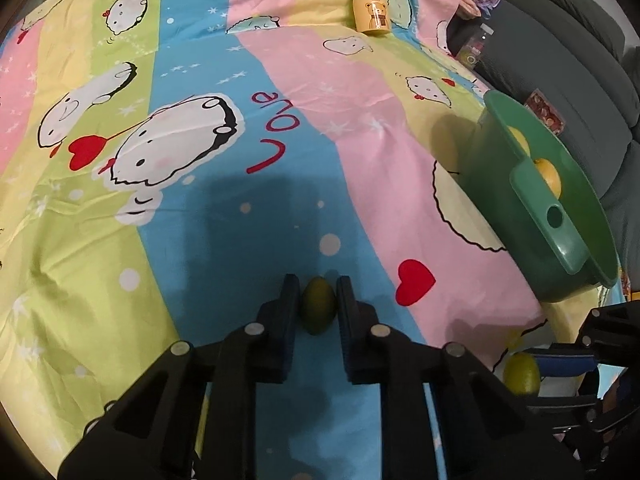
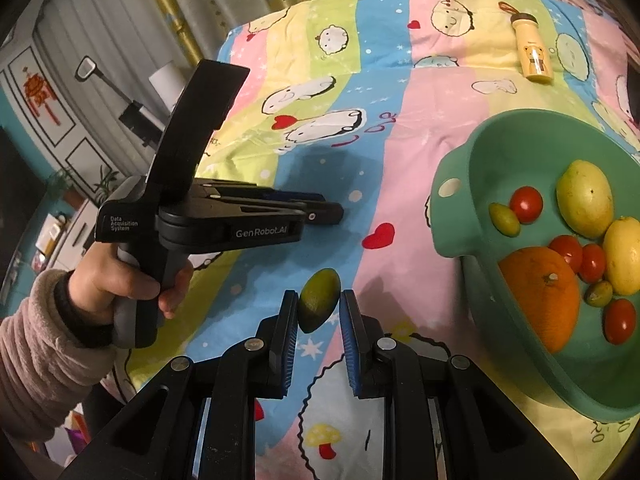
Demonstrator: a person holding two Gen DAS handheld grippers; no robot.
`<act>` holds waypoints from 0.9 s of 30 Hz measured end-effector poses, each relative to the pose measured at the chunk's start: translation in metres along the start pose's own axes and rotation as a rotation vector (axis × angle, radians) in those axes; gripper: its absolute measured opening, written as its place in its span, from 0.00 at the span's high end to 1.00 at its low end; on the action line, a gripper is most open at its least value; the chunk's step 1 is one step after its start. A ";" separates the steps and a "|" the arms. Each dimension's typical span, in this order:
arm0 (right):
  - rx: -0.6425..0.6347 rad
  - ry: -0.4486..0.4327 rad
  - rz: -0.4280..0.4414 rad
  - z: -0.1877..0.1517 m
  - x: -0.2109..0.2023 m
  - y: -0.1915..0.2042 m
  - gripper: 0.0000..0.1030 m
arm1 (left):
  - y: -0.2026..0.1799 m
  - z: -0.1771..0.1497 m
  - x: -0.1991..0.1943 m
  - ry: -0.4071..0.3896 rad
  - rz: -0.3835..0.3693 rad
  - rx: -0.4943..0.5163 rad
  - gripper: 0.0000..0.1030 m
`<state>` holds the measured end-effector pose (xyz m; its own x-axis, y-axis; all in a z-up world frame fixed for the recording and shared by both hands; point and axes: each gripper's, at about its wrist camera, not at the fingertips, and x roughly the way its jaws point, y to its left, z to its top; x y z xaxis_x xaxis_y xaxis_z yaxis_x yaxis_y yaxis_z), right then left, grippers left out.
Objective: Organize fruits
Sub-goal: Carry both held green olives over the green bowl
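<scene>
Left wrist view: the left gripper (image 1: 318, 306) at lower centre clenches 1 small green oval fruit (image 1: 318, 305).

Right wrist view: the right gripper (image 2: 319, 312) grasps another green oval fruit (image 2: 319, 305); the teal plastic basin (image 2: 456, 216) of fruits sits at right. Carrying both over it probably comes next.

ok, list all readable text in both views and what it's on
"GenRobot.AI": side of the left hand-held gripper, right wrist view.
"Data Acquisition System": rear of the same hand-held gripper's body.
"Love": red script on the bedsheet, seen upside down in the left wrist view.
Bottle: bear picture; small print too blurred to read.
Red wall ornament: no legible characters.
</scene>
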<state>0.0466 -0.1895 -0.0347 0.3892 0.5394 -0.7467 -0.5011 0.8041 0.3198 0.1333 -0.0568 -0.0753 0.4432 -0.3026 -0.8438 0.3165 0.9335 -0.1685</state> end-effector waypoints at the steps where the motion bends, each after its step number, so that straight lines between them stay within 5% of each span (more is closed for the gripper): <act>1: 0.001 -0.003 0.000 -0.001 -0.001 0.000 0.78 | -0.001 0.000 0.000 0.000 0.004 -0.001 0.83; 10: 0.008 -0.016 0.002 -0.002 -0.007 0.000 0.78 | -0.003 -0.010 -0.010 -0.005 0.000 -0.054 0.83; 27: -0.020 -0.076 0.001 0.004 -0.032 0.013 0.78 | -0.028 -0.021 -0.078 -0.135 0.015 -0.072 0.83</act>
<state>0.0306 -0.1960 -0.0043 0.4458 0.5586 -0.6994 -0.5165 0.7987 0.3087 0.0725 -0.0556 -0.0152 0.5577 -0.3066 -0.7713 0.2497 0.9482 -0.1964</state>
